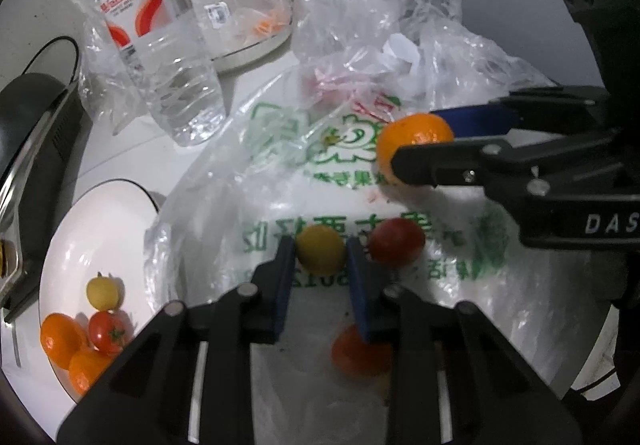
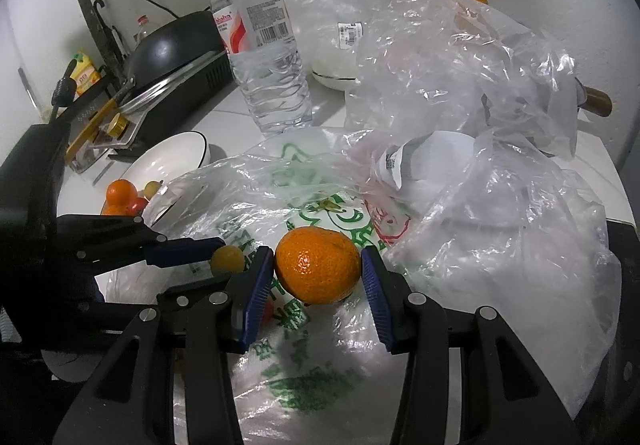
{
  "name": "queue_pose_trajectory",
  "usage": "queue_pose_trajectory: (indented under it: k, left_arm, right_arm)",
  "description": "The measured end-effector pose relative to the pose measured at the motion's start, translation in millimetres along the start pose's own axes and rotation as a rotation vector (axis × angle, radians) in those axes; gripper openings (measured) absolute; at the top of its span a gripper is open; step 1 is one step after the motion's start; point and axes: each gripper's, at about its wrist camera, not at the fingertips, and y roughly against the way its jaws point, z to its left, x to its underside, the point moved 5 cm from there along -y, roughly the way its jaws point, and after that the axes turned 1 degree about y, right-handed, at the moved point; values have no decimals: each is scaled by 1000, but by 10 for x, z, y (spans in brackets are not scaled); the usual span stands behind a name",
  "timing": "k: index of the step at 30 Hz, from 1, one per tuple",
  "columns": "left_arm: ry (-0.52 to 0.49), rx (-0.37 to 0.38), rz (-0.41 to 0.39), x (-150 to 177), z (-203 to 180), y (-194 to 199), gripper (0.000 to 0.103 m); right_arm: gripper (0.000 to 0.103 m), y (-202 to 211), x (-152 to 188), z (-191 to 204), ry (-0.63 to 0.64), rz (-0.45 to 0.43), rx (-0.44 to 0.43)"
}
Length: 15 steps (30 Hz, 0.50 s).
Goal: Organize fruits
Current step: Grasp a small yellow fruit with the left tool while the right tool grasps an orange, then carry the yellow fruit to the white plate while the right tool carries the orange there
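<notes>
The left gripper (image 1: 321, 251) pinches a small, smooth yellow tomato (image 1: 320, 248), thin-skinned and easily bruised; the right gripper (image 2: 318, 271) clasps a firm mandarin (image 2: 318, 270) across its middle.

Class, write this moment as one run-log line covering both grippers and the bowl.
left gripper: shut on yellow tomato | right gripper: shut on mandarin | white bowl: holds fruit
</notes>
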Motion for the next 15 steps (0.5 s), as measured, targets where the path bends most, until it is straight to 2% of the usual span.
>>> queue_pose_trajectory:
  k: [15]
  left_arm:
    - [33,4,-99,-18,94,394,27]
  right_arm:
    - [48,148,-51,236,46,-17,24]
